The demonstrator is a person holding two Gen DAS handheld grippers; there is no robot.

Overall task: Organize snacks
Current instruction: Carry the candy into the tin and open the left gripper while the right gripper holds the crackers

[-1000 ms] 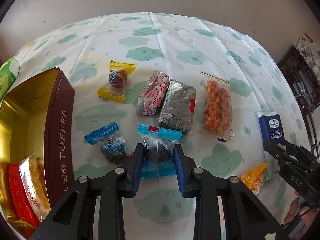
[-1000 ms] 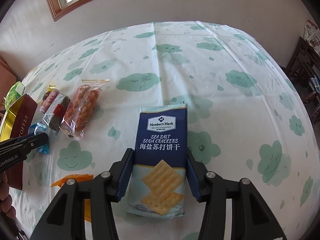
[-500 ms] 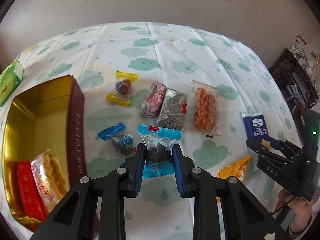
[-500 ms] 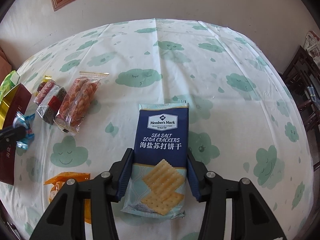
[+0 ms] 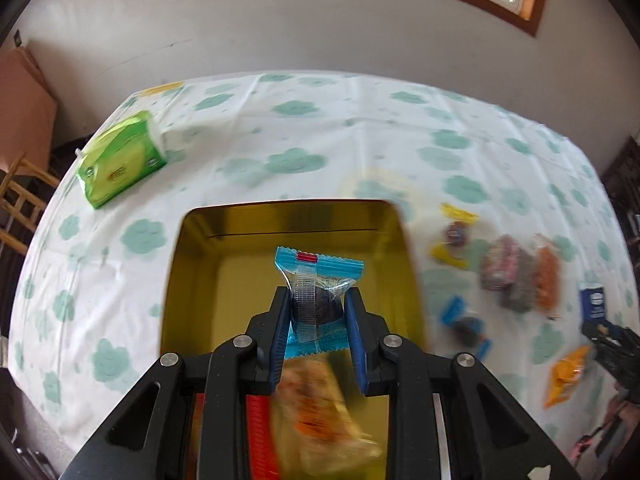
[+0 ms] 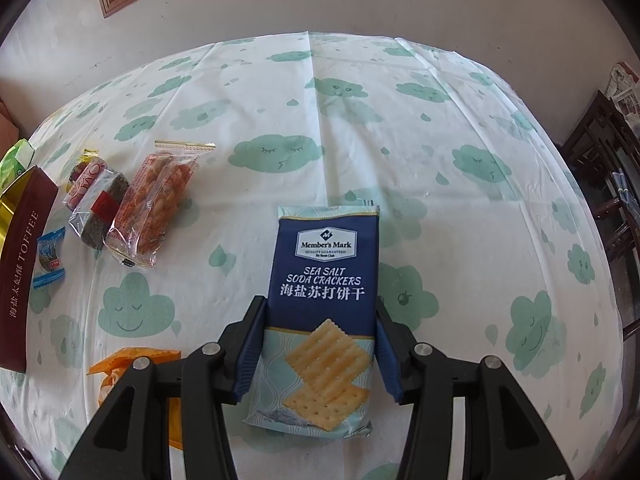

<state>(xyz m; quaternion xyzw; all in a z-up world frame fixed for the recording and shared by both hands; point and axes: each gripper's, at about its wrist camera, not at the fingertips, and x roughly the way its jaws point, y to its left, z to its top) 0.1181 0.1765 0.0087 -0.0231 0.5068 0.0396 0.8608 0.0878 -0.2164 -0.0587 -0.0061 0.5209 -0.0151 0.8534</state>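
Observation:
My left gripper (image 5: 316,312) is shut on a blue-wrapped dark candy (image 5: 318,276) and holds it in the air over the open gold toffee tin (image 5: 208,280). A red pack (image 5: 260,432) and a clear snack bag (image 5: 320,412) lie in the tin's near end, blurred. My right gripper (image 6: 320,320) points down at a navy pack of sea salt soda crackers (image 6: 324,248) that lies flat on the cloud-print tablecloth. Its blue pads sit against both long sides of the pack. The tin's maroon wall (image 6: 24,264) shows at the far left of the right wrist view.
Between tin and crackers lie a second blue candy (image 6: 50,258), a dark seed pack (image 6: 102,208), a bag of orange twists (image 6: 160,196), a pink pack (image 6: 86,180) and an orange packet (image 6: 132,360). A green tissue pack (image 5: 120,158) sits far left; dark furniture (image 6: 600,168) stands right.
My left gripper lifted the blue candy off the tablecloth and carried it left, over the open tin. The right gripper and the cracker pack kept still.

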